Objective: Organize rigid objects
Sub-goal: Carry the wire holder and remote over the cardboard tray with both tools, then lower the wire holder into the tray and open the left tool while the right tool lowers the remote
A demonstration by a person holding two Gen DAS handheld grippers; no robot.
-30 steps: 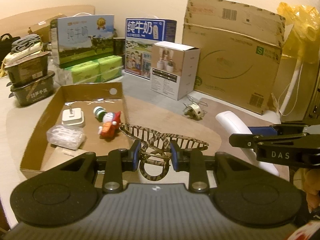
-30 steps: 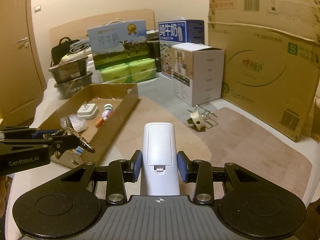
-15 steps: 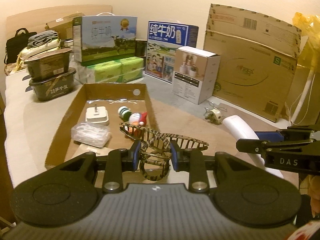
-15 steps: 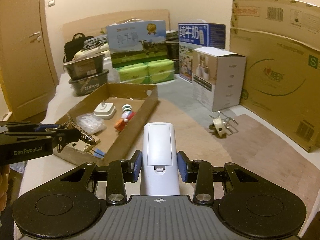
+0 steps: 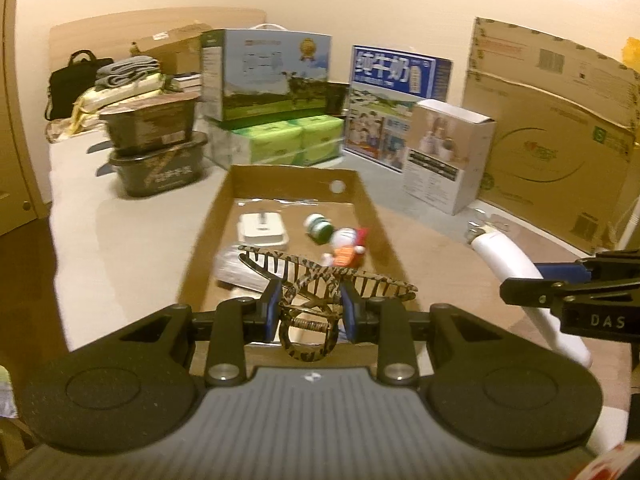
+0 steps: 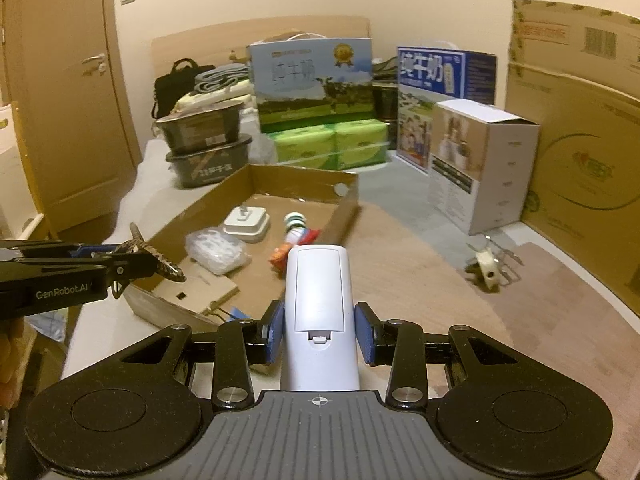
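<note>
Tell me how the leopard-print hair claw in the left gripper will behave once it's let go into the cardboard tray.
The hair claw looks like rigid plastic, so it should keep its shape. Its thin open teeth suggest lightness and could snag the plastic bag. Its curved, uneven body will probably tip onto one side.

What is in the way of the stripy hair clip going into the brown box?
Nothing visible blocks it. The left gripper holds the hair clip above the near end of the cardboard tray, which is open on top. A plastic packet lies inside, roughly under the clip.
</note>
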